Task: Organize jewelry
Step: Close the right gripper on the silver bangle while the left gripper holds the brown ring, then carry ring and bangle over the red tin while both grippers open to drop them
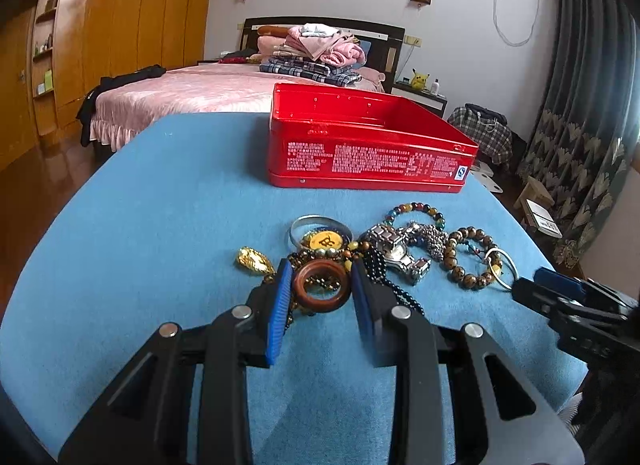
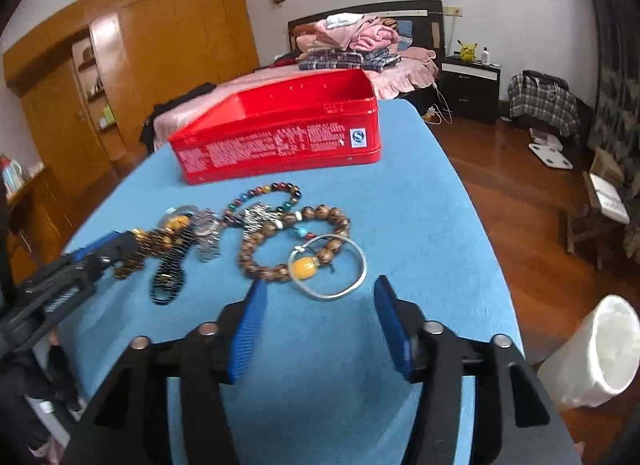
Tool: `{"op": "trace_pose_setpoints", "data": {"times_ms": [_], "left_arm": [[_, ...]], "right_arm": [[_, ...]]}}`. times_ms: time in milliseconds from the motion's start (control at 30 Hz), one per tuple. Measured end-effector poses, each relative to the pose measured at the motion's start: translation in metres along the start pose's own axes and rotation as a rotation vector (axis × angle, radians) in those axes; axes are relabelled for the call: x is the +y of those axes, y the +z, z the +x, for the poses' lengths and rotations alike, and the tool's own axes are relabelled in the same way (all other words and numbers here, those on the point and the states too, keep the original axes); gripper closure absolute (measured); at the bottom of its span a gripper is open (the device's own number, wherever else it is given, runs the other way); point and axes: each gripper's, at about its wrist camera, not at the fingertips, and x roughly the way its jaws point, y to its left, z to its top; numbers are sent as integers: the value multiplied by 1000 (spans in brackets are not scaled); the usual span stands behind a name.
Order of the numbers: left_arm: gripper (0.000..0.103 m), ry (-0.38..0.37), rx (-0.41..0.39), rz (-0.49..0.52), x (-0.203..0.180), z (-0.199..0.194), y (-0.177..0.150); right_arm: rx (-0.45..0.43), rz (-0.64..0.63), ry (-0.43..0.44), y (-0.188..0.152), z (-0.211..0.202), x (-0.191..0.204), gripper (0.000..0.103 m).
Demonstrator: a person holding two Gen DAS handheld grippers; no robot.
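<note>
A pile of jewelry lies on the blue table: a brown wooden ring (image 1: 322,290), a gold pendant (image 1: 253,260), a silver watch (image 1: 398,251), a wooden bead bracelet (image 1: 472,261) (image 2: 296,243), a multicoloured bead bracelet (image 1: 416,213) (image 2: 264,195), and a silver bangle with a yellow bead (image 2: 328,269). An open red tin box (image 1: 360,145) (image 2: 280,133) stands behind the pile. My left gripper (image 1: 322,285) has its pads on both sides of the brown ring, touching it. My right gripper (image 2: 320,301) is open and empty, just before the silver bangle.
The blue table (image 1: 160,225) ends at its right edge near a white waste bin (image 2: 600,349) on the wooden floor. A bed (image 1: 192,93) with folded clothes lies behind the table. A wooden wardrobe (image 1: 120,25) stands at the left.
</note>
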Motion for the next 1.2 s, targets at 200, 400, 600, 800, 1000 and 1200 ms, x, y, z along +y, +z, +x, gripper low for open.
{"op": "trace_pose_setpoints", "data": {"times_ms": [200,400,600,800,1000,1200], "left_arm": [[74,-1,0,9,-3,2,-1],[74,-6,5,9,-4,3,-3],[74,-1,3,2,-2,3,-2],[74,-6,6,8,-4,3,-3],[74,-7,11,11,-5,6,-3],[74,-1,5,3,-4,6,1]], "right_arm": [[24,-44,-18,10,23,3,47],[31,-67,6,11,26,2,61],[38,-79,19,7,19,3,55],[35,-68,16,11,24,4,43],[29,-48,40,12,24,-1,56],[-2,-54,33,18,8,0,56]]}}
